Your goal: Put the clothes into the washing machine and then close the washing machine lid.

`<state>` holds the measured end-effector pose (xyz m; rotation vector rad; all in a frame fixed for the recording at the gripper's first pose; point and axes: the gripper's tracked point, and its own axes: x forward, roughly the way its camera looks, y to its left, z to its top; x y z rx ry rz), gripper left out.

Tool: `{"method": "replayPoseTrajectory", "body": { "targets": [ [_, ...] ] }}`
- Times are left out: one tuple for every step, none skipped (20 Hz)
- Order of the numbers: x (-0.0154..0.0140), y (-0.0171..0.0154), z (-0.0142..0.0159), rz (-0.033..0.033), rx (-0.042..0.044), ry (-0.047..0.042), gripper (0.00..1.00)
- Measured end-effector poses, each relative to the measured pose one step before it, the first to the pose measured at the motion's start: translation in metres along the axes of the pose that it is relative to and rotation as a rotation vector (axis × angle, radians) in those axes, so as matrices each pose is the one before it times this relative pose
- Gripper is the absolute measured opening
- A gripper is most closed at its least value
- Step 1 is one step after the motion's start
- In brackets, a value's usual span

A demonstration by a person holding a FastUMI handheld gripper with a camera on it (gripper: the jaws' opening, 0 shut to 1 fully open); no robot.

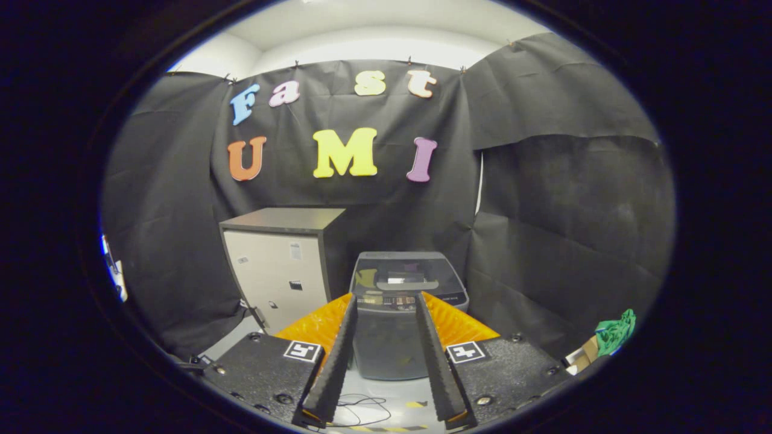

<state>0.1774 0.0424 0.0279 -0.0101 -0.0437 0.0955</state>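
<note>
A small top-loading washing machine (403, 301) stands on the floor beyond my fingers, its dark glass lid lying flat and closed. My gripper (386, 301) is open, with nothing between the fingers; the machine's front shows through the gap. A green piece of clothing (616, 331) lies bunched on a cardboard box (580, 357) far off to the right, well away from the fingers.
A tall beige cabinet (282, 274) with a dark top stands just left of the washing machine. Black cloth walls close the booth behind and on both sides. A thin black cable (362, 410) loops on the pale floor below the fingers.
</note>
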Motion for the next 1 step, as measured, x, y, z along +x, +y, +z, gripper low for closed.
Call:
{"method": "replayPoseTrajectory", "body": {
  "targets": [
    [-0.00408,-0.00298,-0.00058,-0.01083,0.00185,-0.00617,0.62]
  ]
}}
